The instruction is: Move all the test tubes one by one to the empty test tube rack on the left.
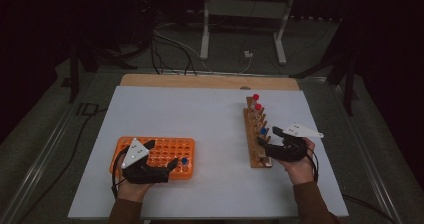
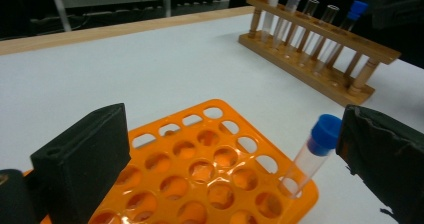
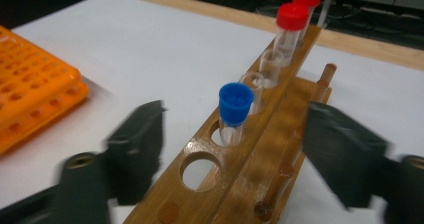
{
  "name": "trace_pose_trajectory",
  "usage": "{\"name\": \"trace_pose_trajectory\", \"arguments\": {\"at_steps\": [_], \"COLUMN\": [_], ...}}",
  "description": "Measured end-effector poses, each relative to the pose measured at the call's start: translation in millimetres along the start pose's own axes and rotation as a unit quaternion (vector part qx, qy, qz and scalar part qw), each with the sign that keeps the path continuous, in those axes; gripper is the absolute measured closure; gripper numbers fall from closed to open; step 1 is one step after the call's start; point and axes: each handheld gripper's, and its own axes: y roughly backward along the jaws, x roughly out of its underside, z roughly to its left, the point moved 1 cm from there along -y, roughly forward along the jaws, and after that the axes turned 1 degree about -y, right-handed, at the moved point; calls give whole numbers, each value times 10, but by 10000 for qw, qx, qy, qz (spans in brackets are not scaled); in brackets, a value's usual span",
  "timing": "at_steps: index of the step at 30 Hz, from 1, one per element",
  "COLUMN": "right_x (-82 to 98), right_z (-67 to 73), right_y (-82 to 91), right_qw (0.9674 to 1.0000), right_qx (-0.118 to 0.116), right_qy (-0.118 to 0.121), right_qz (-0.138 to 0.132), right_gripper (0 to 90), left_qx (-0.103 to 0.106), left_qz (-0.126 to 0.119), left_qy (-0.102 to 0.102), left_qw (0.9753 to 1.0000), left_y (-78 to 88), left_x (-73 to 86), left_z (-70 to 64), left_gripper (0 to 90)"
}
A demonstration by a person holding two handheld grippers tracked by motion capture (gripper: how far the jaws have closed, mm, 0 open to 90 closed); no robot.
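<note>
An orange rack (image 1: 172, 146) with many holes lies at the front left of the white table. One blue-capped tube (image 2: 311, 156) stands in its near right corner hole. My left gripper (image 1: 162, 154) hovers over that rack, open, with the tube just inside its right jaw and apart from the left one. At the right stands a wooden rack (image 1: 252, 151) holding two red-capped tubes (image 3: 292, 26), some uncapped ones and a blue-capped tube (image 3: 234, 111). My right gripper (image 3: 237, 134) straddles the wooden rack, open, with that blue-capped tube between the jaws and untouched.
The white table top (image 1: 200, 119) has a wooden strip (image 1: 200, 80) along its far edge. Beyond it, cables (image 1: 170, 44) and the legs of a metal stand (image 1: 205, 29) lie on the dark floor. A broad bare stretch of table separates the two racks.
</note>
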Motion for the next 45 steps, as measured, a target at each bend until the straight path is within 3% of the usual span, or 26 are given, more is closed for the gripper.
{"name": "trace_pose_trajectory", "arguments": {"at_steps": [7, 11, 20, 45], "right_x": [14, 23, 36, -20], "right_z": [7, 31, 64, 80], "right_y": [-93, -138, -201, -189], "right_qw": [10000, 9999, 9997, 9995], "right_qx": [-32, 53, 148, 250], "right_qy": [2, 65, 117, 52], "right_qz": [56, 107, 145, 191], "right_gripper": [631, 706, 756, 767], "left_qx": [-80, -111, -170, -181], "left_qz": [-39, -30, -5, 94], "left_qy": [59, 58, 76, 110], "left_qw": [9999, 9999, 9998, 9997], "left_y": [12, 10, 1, -22], "left_x": [-1, 4, 15, 36], "left_z": [34, 41, 53, 55], "left_gripper": [7, 4, 3, 4]}}
